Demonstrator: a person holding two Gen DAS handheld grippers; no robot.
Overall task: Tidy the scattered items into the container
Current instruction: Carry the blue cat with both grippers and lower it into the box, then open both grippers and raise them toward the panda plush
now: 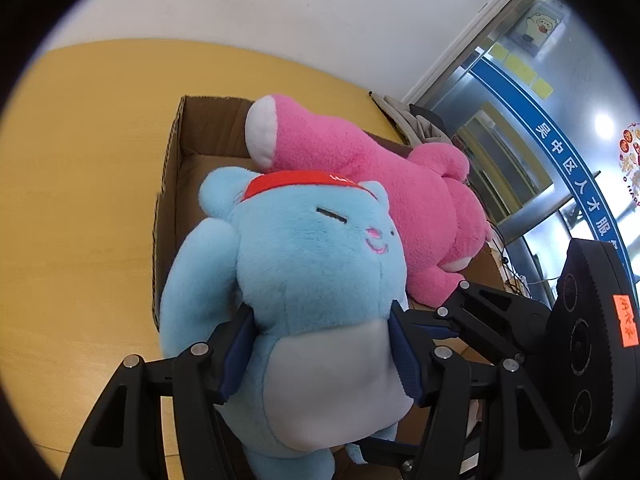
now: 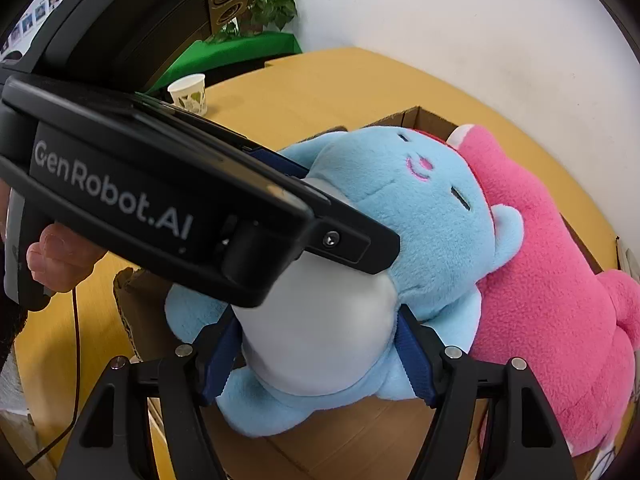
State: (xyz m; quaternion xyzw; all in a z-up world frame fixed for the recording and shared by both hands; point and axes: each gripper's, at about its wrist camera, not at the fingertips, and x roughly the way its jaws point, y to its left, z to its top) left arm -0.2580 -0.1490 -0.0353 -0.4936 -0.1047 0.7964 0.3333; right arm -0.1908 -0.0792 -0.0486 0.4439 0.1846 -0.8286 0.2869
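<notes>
From the left wrist, the left gripper (image 1: 320,344) clamps the fluffy blue plush bear (image 1: 308,280) above the brown cardboard box (image 1: 176,184), bare yellow tabletop (image 1: 80,200) at nine o'clock, pink plush toy (image 1: 360,168) at one.

From the right wrist, the right gripper (image 2: 316,356) squeezes the bear's white belly; "GenRobot.AI" marks the left gripper's body at ten o'clock.

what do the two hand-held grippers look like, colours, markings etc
Both are matte black. The left hand-held gripper has angular linkage arms with silver pivot pins and dark blue ribbed pads. The right hand-held gripper matches it. The left one's body carries white "GenRobot.AI" lettering; the right one's bears an orange handwritten sticker.
</notes>
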